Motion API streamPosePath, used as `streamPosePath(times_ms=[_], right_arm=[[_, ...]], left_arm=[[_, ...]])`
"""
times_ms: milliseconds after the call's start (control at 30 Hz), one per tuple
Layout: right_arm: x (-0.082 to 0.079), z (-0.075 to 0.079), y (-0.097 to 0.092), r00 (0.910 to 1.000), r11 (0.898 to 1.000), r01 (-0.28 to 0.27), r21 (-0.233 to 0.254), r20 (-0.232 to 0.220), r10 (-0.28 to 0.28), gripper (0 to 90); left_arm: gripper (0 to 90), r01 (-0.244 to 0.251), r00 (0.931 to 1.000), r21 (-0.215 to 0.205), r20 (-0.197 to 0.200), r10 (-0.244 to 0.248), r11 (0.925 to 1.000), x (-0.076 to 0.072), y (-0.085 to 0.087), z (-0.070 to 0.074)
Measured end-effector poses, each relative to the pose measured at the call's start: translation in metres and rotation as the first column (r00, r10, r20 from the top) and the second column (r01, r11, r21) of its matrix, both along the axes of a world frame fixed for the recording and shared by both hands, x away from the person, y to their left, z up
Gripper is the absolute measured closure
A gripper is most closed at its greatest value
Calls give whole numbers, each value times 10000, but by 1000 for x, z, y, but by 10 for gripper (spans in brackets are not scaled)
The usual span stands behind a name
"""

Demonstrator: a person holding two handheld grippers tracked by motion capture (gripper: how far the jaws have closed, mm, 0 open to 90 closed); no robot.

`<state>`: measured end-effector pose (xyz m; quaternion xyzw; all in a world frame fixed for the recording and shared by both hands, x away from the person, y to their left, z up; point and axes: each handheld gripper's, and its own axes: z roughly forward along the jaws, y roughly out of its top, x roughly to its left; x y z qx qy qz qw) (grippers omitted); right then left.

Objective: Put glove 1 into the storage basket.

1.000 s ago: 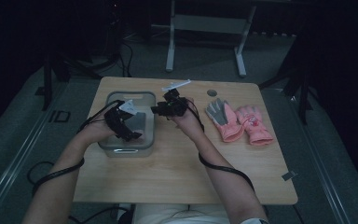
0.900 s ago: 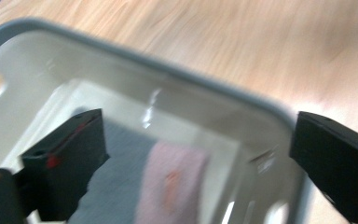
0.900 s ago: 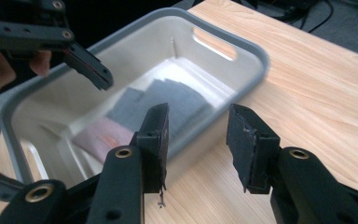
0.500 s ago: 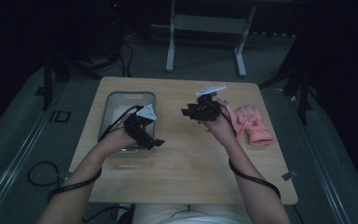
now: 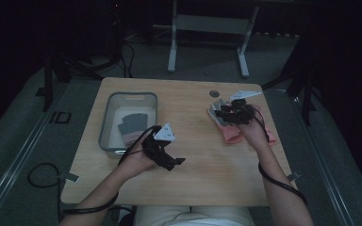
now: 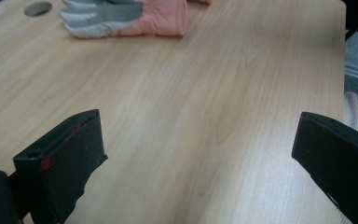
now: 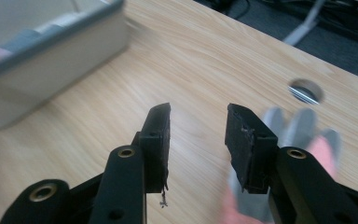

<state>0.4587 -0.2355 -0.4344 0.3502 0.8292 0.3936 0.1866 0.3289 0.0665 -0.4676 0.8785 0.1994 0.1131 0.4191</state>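
Over on the right side of the table (image 5: pixel 202 165), the right gripper (image 5: pixel 224 113) hovers just above the pink-and-grey glove (image 5: pixel 231 134), jaws parted and empty. Near the grey bin (image 5: pixel 104 134), the left gripper (image 5: pixel 176 162) gapes wide over bare wood, well apart from that glove.

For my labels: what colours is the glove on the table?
Pink with grey fingers, clearest in the left gripper view.

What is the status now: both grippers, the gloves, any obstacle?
Left gripper open, empty. Right gripper open above pink-grey glove, not gripping. One glove in grey bin. Nothing in the way.
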Motion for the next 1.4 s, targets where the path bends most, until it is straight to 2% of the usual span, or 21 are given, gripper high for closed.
streamPosePath(times_ms=[100,233,367,467,600,667,700,833,933,1100,1200,1267,1400], right_arm=[[7,-7,-9,9999,9989,115,-447,106,-110,603],[22,-20,-16,9995,9955,239,-917,-165,-255,620],[37,-37,-17,9970,9910,292,-1307,-668,-382,637],[45,-50,-16,9935,9870,335,-1570,-1024,-500,642],[54,-68,-16,9904,9730,476,-2258,-1159,-754,642],[57,-79,-15,9880,9628,397,-2674,-1333,-777,635],[58,-83,-14,9879,9628,326,-2684,-1376,-718,639],[60,-92,-15,9844,9697,293,-2425,-1615,-701,718],[61,-93,-17,9773,9751,598,-2137,-1862,-1008,779],[56,-95,-19,9746,9806,1122,-1608,-1745,-1402,831],[47,-86,-19,9689,9816,1615,-1017,-1726,-1773,881],[38,-76,-16,9705,9817,1751,-747,-1547,-1848,887],[17,-47,-6,9725,9780,2073,225,-1133,-2036,890]], left_arm=[[19,-272,9987,125,428,267,9996,-13,-5,-11],[19,-411,9973,3,611,410,9992,-29,-5,-27],[19,-825,9941,-434,666,853,9956,-43,-4,-44],[19,-1216,9883,-751,830,1277,9897,-53,-4,-57],[19,-1549,9828,-703,903,1609,9854,-60,-4,-72],[19,-1717,9797,-766,919,1784,9822,-63,-4,-76],[19,-1777,9788,-854,880,1851,9804,-65,-4,-77],[19,-1870,9763,-733,965,1936,9796,-69,-6,-82],[19,-1820,9763,-647,1071,1882,9812,-70,-8,-84],[19,-1718,9786,-603,1045,1774,9833,-69,-10,-86],[19,-1697,9785,-586,1091,1752,9838,-67,-9,-87],[19,-1707,9785,-553,1077,1759,9838,-65,-9,-87],[19,-1745,9767,-546,1172,1799,9831,-63,-8,-87]])
